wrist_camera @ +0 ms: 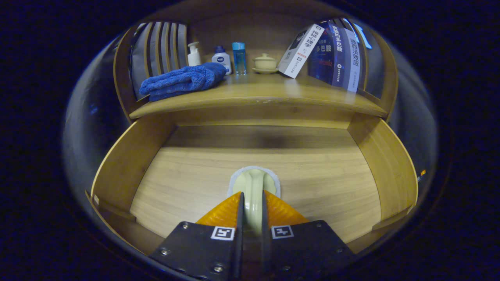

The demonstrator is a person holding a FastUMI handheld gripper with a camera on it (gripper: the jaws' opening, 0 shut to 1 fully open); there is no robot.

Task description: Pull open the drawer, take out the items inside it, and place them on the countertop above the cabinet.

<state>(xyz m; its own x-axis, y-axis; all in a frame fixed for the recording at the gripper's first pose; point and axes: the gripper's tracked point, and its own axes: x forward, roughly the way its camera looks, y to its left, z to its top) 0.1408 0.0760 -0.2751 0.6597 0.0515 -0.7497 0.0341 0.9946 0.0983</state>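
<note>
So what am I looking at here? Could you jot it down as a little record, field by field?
gripper: fingers closed on a pale green spoon-like item
held item: pale green spoon, between the fingers, over the drawer floor
drawer: pulled open, wooden
countertop: wooden surface above the drawer
on countertop, one side: folded blue towel
at the back: pump bottle, small white bottle, blue bottle, lidded cup on a saucer
other side: leaning books

A home setting: a wooden cabinet bench [258, 91] carries a folded towel [181, 81], toiletry bottles [221, 58], a teacup [265, 62] and books [336, 52].
</note>
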